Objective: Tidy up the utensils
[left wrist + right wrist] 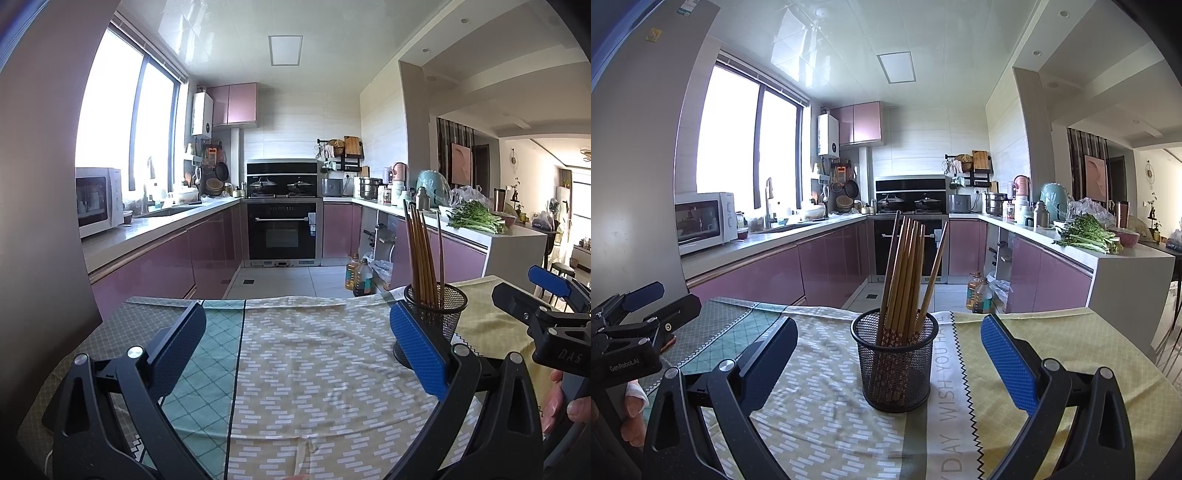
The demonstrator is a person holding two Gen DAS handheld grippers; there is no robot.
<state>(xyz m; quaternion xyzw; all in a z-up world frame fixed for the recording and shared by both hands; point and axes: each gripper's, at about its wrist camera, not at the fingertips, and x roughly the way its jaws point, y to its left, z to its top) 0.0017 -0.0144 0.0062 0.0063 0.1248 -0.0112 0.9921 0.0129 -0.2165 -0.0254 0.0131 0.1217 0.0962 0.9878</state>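
A black mesh holder [894, 363] stands upright on the patterned tablecloth [820, 424], with several wooden chopsticks [905, 273] leaning in it. My right gripper [888, 354] is open, its blue-padded fingers [1010, 363] on either side of the holder and apart from it. In the left wrist view the same holder [441, 314] and chopsticks [423, 254] stand just behind my right-hand finger. My left gripper [295, 341] is open over bare cloth, holding nothing. The right gripper [543, 310] shows at the right edge there, and the left gripper [639, 314] at the left edge of the right wrist view.
The cloth-covered table [314, 387] ends at a tiled floor. Beyond are pink kitchen cabinets [166, 262], an oven [282, 230], a microwave [98, 199], oil bottles [360, 277] on the floor and a counter with green vegetables [1089, 232]. A person's fingers [561, 400] hold the handle.
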